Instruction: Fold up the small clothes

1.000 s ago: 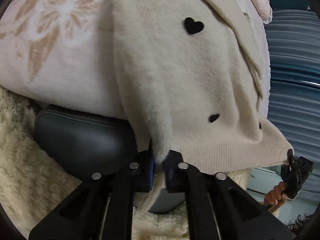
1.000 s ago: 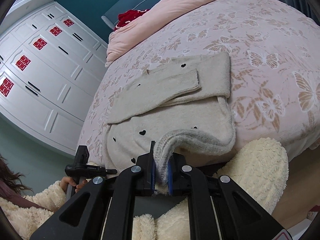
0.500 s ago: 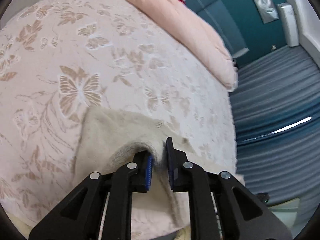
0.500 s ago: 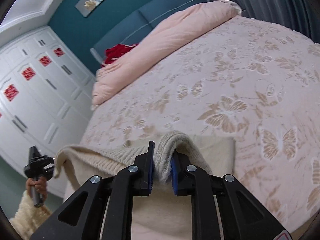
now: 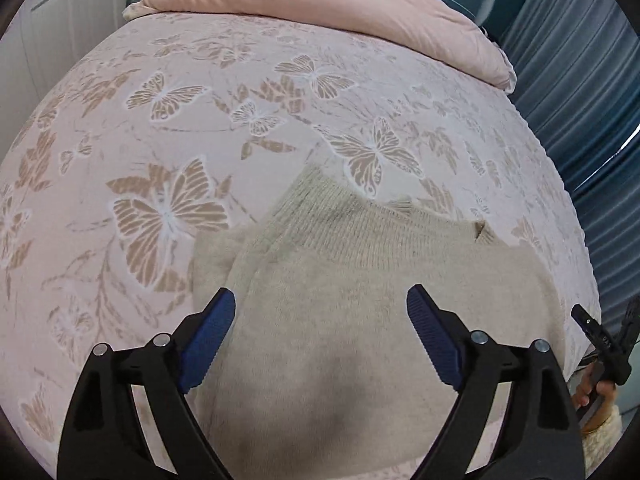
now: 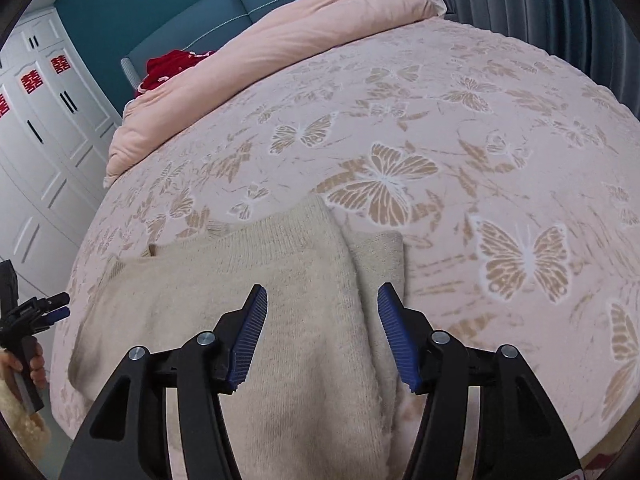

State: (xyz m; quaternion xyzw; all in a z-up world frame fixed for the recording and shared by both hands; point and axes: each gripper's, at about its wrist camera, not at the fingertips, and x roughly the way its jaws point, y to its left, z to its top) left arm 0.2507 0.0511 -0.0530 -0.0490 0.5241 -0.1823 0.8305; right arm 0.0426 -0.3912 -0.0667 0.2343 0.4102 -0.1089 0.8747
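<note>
Cream sweater (image 5: pixel 360 320) is lying folded on the butterfly bedspread (image 5: pixel 180 120). Left gripper (image 5: pixel 320 312) and right gripper (image 6: pixel 322 300) are hovering above it, jaws just spreading apart, pinching nothing.

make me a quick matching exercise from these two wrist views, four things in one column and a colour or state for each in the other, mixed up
Things:
1. sweater
2. left claw
3. bedspread
4. headboard

Colour or state:
A. teal
B. pink with butterfly print
C. cream knit, folded on the bed
D. open, jaws apart over the knit, having just opened

Pairs: 1-C, 2-D, 3-B, 4-A
</note>
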